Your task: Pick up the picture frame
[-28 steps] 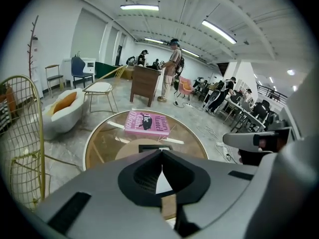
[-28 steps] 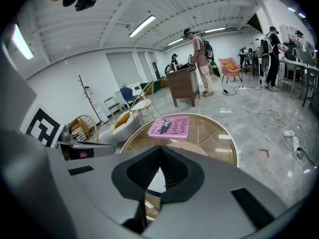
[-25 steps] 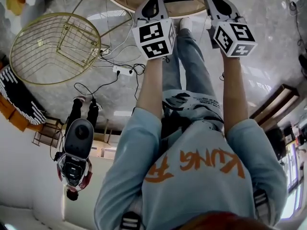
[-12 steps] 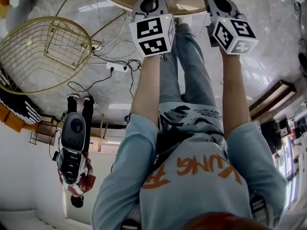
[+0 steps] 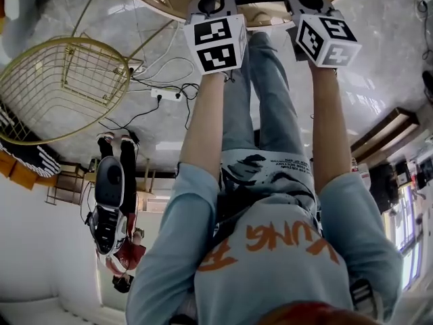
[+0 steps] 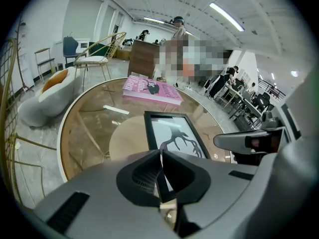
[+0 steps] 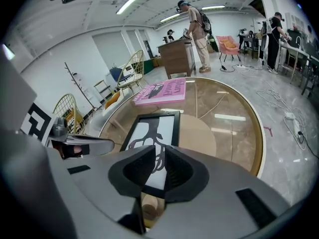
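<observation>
Left gripper (image 6: pixel 160 176) fingers together; right gripper (image 7: pixel 160 169) fingers just opening, empty. Open both, then straddle the apparently flat picture frame's (image 7: pixel 149 133) edges.

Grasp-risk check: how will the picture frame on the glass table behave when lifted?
The picture frame looks rigid, edges straight; probably won't flex. Lying flat on the smooth glass table, it may slide if nudged. Thin and wide, it could tilt when held by one edge.

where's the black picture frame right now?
The black picture frame with the antler print lies flat on the round glass table, nearer the person than the pink book; in the head view it is at top centre.
</observation>
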A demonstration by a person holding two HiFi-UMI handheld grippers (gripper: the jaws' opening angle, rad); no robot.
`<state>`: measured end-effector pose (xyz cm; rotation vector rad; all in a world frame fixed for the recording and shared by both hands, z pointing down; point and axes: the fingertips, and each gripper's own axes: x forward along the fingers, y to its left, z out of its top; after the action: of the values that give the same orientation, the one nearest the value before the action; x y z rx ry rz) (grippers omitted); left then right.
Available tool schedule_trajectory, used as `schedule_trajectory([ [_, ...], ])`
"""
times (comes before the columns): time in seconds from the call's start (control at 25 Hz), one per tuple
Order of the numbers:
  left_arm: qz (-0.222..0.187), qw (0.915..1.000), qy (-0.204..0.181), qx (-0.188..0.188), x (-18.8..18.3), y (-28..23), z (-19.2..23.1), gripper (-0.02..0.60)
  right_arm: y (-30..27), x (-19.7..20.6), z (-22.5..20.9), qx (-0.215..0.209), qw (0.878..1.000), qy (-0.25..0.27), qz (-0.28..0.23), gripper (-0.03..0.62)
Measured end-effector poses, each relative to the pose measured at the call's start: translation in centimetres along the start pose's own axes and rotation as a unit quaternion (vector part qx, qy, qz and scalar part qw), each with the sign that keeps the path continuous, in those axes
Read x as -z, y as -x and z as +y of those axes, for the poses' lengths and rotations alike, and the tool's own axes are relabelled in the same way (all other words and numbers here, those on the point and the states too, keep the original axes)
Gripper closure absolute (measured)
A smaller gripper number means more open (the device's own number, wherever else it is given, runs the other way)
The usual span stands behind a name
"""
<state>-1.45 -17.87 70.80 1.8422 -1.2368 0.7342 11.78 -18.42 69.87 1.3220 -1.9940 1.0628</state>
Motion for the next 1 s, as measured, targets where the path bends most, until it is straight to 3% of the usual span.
schedule_trajectory([
  [0.08, 0.007, 1.0, 0.0, 0.0, -0.3, -0.7, 0.3, 0.556, -0.8, -0.1, -0.5, 0.006, 1.0, -0.001, 0.007, 0.529],
  [0.2, 0.02, 0.9998, 0.009, 0.002, -0.8, -1.6, 0.6, 0.444, -1.7, -0.6, -1.4, 0.019, 1.0, -0.003, 0.015, 0.512],
  [0.52, 0.045, 0.9981, 0.041, 0.005, -0.9, -3.1, 0.8, 0.445, -3.9, -0.9, -2.3, 0.024, 0.998, -0.024, 0.06, 0.478],
  [0.72, 0.05, 0.9969, 0.06, 0.004, -0.8, -4.0, 1.4, 0.446, -4.6, -1.7, -3.1, 0.049, 0.996, -0.025, 0.068, 0.471],
  [1.0, 0.065, 0.9955, 0.068, 0.015, -0.8, -4.9, 0.9, 0.456, -5.4, -1.4, -3.3, 0.041, 0.995, -0.048, 0.08, 0.479],
])
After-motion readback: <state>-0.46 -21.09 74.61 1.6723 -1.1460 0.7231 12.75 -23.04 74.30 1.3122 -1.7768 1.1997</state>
